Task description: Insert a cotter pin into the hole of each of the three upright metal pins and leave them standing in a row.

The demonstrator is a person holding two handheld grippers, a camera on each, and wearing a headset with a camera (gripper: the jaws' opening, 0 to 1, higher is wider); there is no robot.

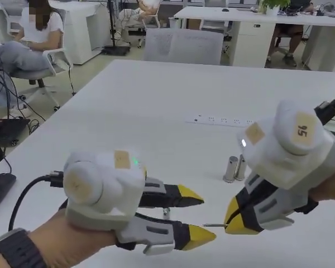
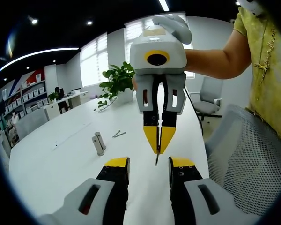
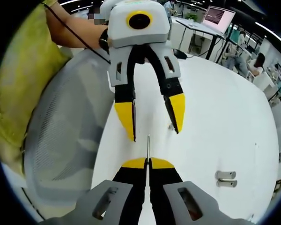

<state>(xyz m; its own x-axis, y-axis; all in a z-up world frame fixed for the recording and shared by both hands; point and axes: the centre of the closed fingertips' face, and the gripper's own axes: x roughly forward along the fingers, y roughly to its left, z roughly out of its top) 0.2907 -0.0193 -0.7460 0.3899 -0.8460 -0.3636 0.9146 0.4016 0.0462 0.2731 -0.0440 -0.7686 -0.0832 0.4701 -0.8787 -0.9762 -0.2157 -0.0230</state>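
Cotter pin (image 3: 148, 147), thin grey metal wire: pinched between pressed-together jaws of right gripper (image 3: 148, 165), free end at mouth of spread jaws of left gripper (image 2: 149, 163).

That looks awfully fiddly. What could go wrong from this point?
1. The right gripper pinches the thin cotter pin by one end only; it might twist or slip when pushed at a hole.
2. The left gripper is open around what looks like a small upright pin, not holding it; a nudge could topple it.
3. The two standing metal pins sit close beside the right gripper and could get knocked over.
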